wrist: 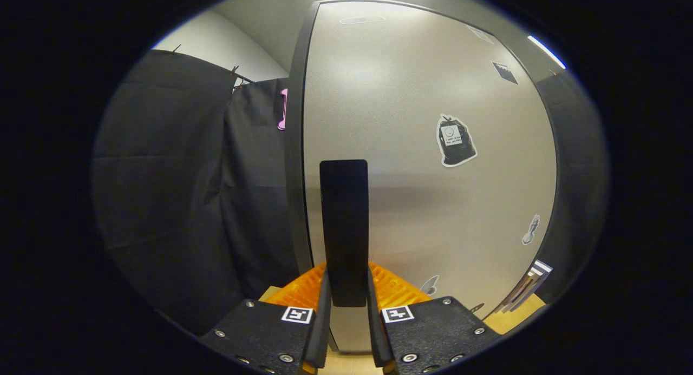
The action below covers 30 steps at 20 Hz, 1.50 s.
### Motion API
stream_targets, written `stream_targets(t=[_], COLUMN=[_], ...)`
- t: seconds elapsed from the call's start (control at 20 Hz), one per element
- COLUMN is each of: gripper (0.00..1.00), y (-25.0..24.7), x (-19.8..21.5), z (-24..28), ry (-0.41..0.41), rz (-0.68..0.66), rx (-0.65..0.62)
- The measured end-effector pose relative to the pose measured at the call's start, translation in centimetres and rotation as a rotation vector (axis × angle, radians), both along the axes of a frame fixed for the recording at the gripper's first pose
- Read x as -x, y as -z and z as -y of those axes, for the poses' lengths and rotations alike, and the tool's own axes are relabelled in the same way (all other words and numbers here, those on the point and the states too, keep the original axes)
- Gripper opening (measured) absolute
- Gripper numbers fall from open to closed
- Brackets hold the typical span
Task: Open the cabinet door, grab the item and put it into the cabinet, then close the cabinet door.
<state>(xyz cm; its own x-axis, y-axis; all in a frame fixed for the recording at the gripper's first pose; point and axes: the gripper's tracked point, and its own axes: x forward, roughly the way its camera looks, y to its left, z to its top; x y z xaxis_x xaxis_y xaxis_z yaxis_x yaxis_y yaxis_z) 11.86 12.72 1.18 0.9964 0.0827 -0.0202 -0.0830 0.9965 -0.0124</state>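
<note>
**Gripper clamped on the cabinet handle, door not yet swung**

The pale cabinet door (427,164) stands upright just ahead, stickers scattered on its face, its dark edge beside the black booth cloth (178,191). The door looks closed or nearly so. A black vertical handle (344,223) runs up the door, long axis upright. The gripper (346,299) is closed on the handle's lower end, both orange fingers (398,288) pressing its sides. Light wooden counter (346,361) lies below. Opening likely means pulling straight back.
</note>
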Motion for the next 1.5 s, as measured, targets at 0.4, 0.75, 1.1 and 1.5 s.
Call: stream_targets(t=[0.4, 0.75, 1.1, 1.5], gripper=[0.30, 0.30, 0.30, 0.30], y=[0.2, 0.4, 0.5, 0.6], x=[3.0, 4.3, 6.2, 6.9], z=[0.5, 1.2, 2.3, 4.1], ry=[-0.085, -0.255, -0.450, -0.610], rz=[-0.031, -0.045, -0.081, -0.093], rx=[0.014, 0.005, 0.015, -0.003])
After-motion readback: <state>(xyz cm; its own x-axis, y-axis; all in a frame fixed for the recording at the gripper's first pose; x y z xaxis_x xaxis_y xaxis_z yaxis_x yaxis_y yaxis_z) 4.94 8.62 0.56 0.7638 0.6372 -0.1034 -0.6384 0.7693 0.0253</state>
